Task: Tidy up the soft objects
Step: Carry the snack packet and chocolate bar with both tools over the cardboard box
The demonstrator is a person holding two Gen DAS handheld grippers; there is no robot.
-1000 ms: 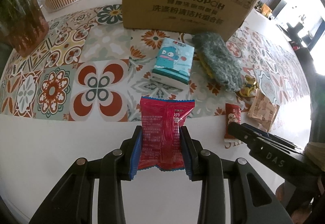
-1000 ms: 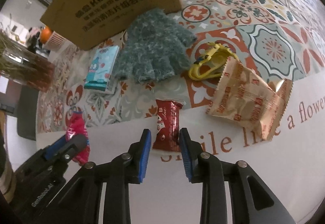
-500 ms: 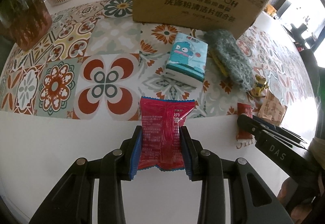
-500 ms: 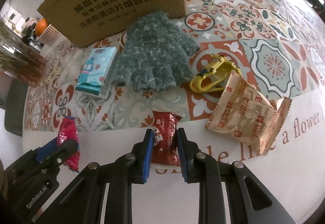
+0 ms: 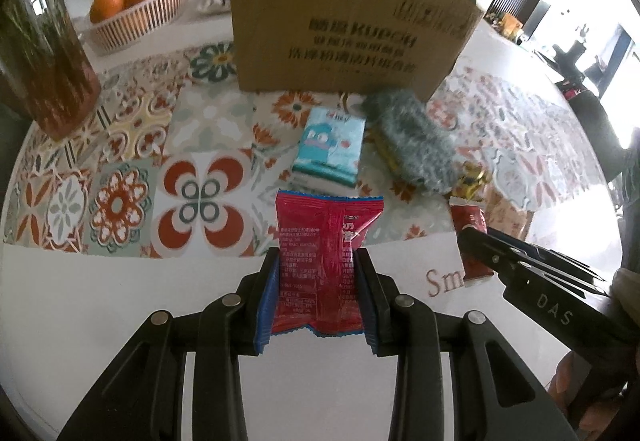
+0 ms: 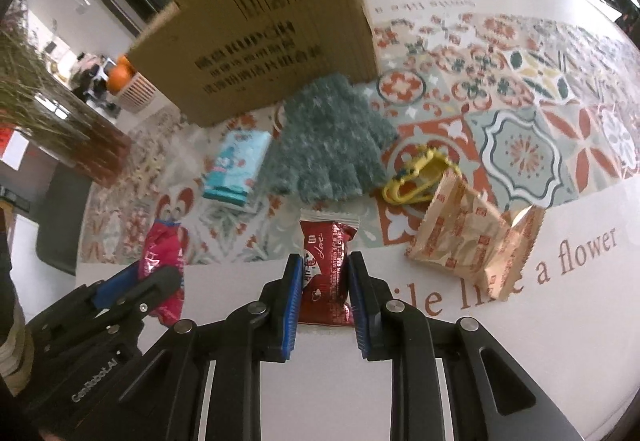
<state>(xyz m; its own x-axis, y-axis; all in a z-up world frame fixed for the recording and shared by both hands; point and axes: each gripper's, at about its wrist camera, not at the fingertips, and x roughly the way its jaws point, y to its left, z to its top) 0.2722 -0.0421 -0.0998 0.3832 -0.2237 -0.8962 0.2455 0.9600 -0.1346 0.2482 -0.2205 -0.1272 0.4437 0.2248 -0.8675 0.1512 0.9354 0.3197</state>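
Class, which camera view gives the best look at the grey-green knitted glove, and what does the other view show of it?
The right wrist view: the glove lies flat with its fingers spread, whole and unobstructed. The left wrist view shows the glove only edge-on, blurred, a fuzzy lump beside the tissue pack.

The left gripper (image 5: pixel 318 295) is black plastic with two thick fingers (image 5: pixel 376 305). Each finger has a blue pad (image 5: pixel 267 301) on the inside, and the pads have little ridges like a comb. Round silver screws (image 5: pixel 231 299) sit on the black arms — four in a row. The right gripper (image 6: pixel 325 301) looks just the same, black with blue ridged pads and silver screws. Seen from the side, one gripper has white letters — "DAS" (image 5: pixel 554 309). The other has white letters too, "GenRobot.AI" (image 6: pixel 95 381). A pale cuff (image 6: pixel 14 353) shows at the edge by the left gripper.
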